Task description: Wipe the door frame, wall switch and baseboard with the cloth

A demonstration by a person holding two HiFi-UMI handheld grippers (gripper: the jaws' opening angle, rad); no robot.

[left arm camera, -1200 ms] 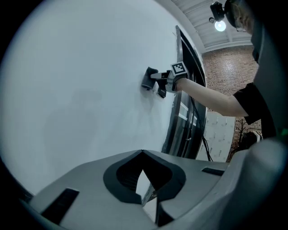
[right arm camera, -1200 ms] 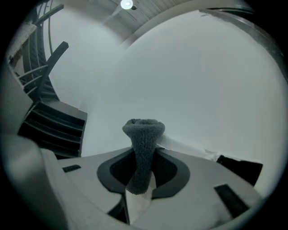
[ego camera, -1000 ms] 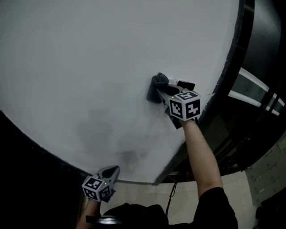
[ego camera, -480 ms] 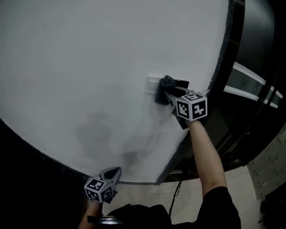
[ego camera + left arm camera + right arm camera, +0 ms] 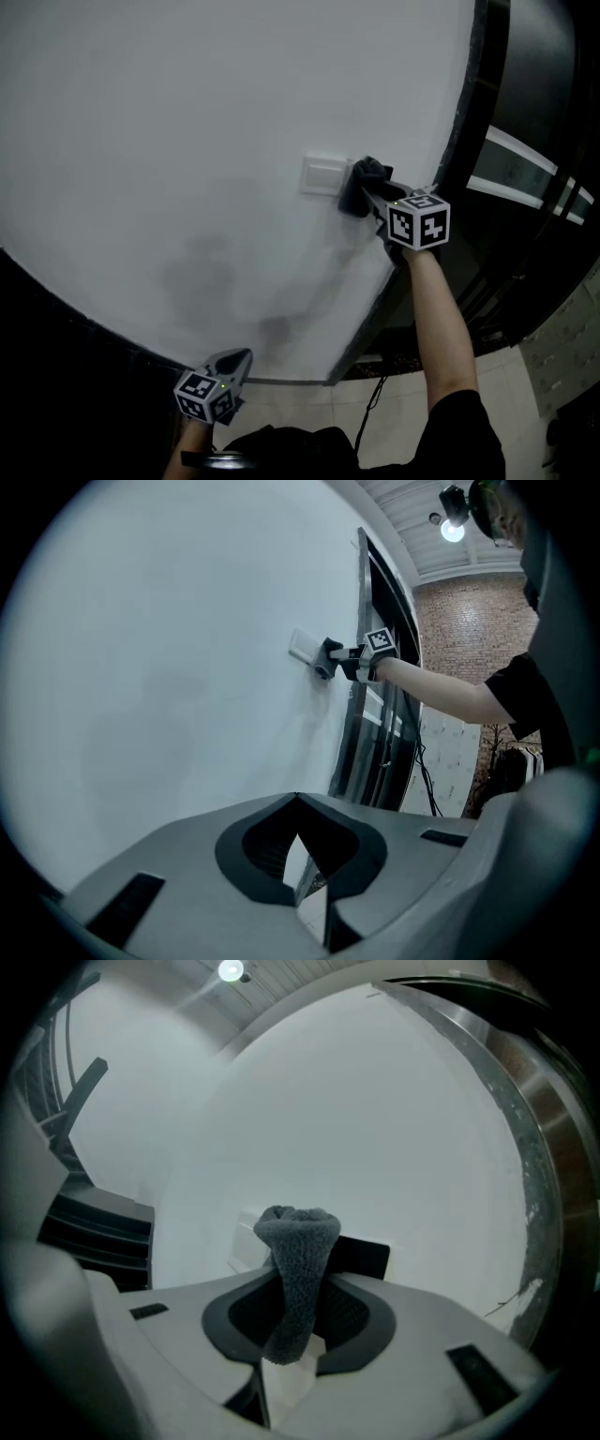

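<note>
A white wall switch sits on the white wall. Just to its right, my right gripper is shut on a dark grey cloth and presses it against the wall at the switch's right edge. In the right gripper view the cloth stands bunched between the jaws, with the switch behind it on the left. The dark door frame runs along the wall's right edge. My left gripper hangs low near the wall's bottom, shut and holding nothing. The left gripper view shows the switch and cloth far off.
Beyond the door frame are dark glass panels. A black cable hangs by the frame's foot over a light tiled floor. A brick wall and a ceiling lamp show in the left gripper view.
My right gripper has carried the cloth to the right across the switch, uncovering the white plate. The left gripper has stayed put.
</note>
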